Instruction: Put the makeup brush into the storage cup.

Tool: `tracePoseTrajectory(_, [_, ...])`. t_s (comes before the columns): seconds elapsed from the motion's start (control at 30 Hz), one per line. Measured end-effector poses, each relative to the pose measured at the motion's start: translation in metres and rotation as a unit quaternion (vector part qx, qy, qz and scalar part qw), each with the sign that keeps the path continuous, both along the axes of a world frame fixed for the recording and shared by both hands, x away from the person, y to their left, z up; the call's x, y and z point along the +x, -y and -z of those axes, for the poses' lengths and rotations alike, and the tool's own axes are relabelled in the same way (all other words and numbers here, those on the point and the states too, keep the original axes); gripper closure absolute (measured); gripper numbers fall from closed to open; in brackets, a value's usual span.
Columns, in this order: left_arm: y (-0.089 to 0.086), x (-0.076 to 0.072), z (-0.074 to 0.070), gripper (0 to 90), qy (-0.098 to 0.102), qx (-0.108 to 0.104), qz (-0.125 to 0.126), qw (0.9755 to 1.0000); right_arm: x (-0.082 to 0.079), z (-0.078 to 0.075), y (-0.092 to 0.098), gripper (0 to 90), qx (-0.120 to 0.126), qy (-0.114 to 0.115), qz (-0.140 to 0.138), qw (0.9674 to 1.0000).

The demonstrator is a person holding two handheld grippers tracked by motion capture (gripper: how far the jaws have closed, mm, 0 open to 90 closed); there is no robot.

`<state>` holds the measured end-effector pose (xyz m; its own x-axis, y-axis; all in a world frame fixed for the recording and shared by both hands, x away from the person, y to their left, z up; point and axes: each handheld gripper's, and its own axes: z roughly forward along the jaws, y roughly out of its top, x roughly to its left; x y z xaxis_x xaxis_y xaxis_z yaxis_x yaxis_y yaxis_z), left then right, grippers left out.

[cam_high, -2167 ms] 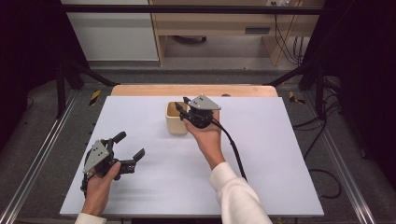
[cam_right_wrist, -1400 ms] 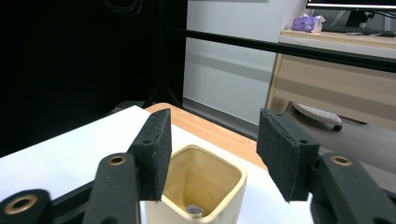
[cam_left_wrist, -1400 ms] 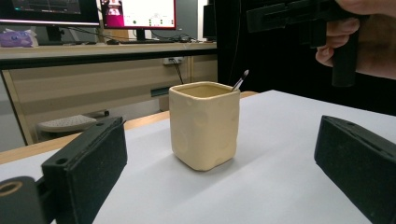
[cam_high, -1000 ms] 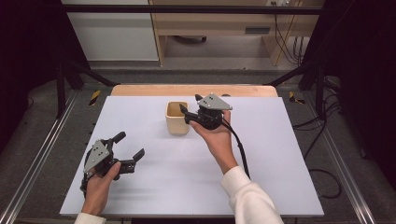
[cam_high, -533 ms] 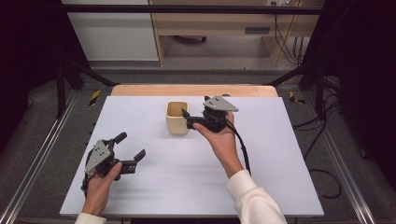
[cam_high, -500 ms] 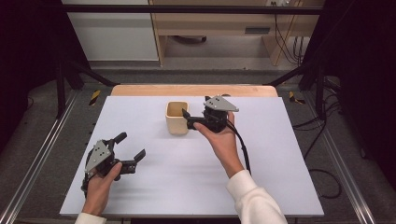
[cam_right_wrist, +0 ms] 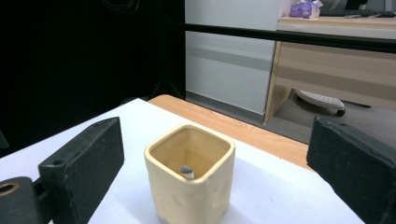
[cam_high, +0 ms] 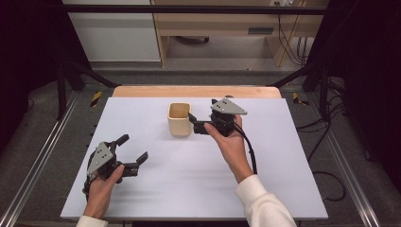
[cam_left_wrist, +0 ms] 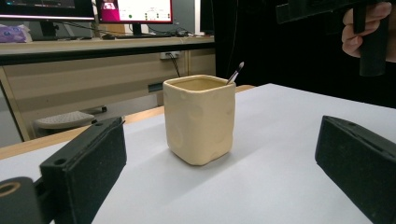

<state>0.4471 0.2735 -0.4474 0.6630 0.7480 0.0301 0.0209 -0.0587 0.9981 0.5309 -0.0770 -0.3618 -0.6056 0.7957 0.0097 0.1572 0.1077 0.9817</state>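
My right gripper (cam_high: pixel 195 124), jaws wide, sits just right of the cream cup (cam_high: pixel 179 118); my left gripper (cam_high: pixel 131 151), wide, near-left.

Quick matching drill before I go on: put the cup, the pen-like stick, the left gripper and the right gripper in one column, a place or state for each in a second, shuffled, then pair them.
Things
1. cream cup
2. thin stick
3. left gripper
4. right gripper

Places or states
A. open, near the table's front left, far from the cup
B. leaning inside the cup, tip above the rim
C. open, just beside the cup on its right
D. upright on the white tabletop, near the far edge

Pairs: 1-D, 2-B, 3-A, 4-C
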Motion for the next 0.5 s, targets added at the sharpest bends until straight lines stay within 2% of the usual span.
tracePoseTrajectory(0.13, [0.001,0.0,0.0,1.7,0.0,0.001,0.001,1.0,-0.003,0.001,0.006,4.3,-0.001,-0.002,0.001,1.0])
tracePoseTrajectory(0.5, [0.001,0.0,0.0,1.5,0.001,-0.001,0.003,1.0,-0.012,-0.001,0.026,4.1,-0.001,0.014,0.011,0.9998])
